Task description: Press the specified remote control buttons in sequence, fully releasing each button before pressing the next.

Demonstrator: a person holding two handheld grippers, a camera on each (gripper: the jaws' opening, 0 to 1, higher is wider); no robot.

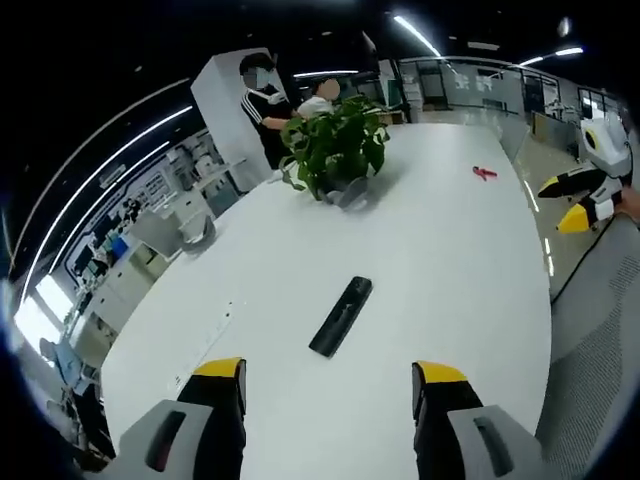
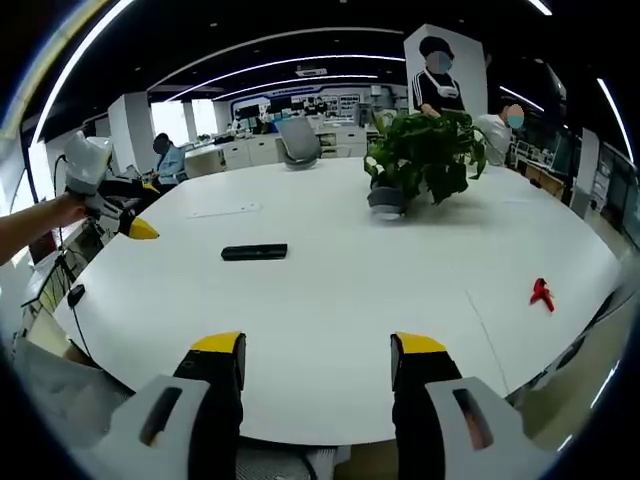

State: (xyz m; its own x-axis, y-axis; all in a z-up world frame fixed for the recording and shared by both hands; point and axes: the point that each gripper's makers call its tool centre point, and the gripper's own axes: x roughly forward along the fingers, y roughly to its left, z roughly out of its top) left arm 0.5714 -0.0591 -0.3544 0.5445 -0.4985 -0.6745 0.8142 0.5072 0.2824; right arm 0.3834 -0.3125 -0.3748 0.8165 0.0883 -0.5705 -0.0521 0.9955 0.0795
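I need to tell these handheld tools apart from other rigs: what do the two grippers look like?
Both match: the left gripper and right gripper have black jaws with yellow tips on grey bodies with dark slots. Seen from the side, each has a white housing.

Long ceiling light strips (image 1: 420,38) light the room evenly from above, and the ceiling between them reads dark. The white tabletop (image 2: 400,280) is bright, with soft shadow under the potted plant (image 2: 425,150). Fisheye bending curves the edges in both views, and the far background looks soft and slightly blurred.
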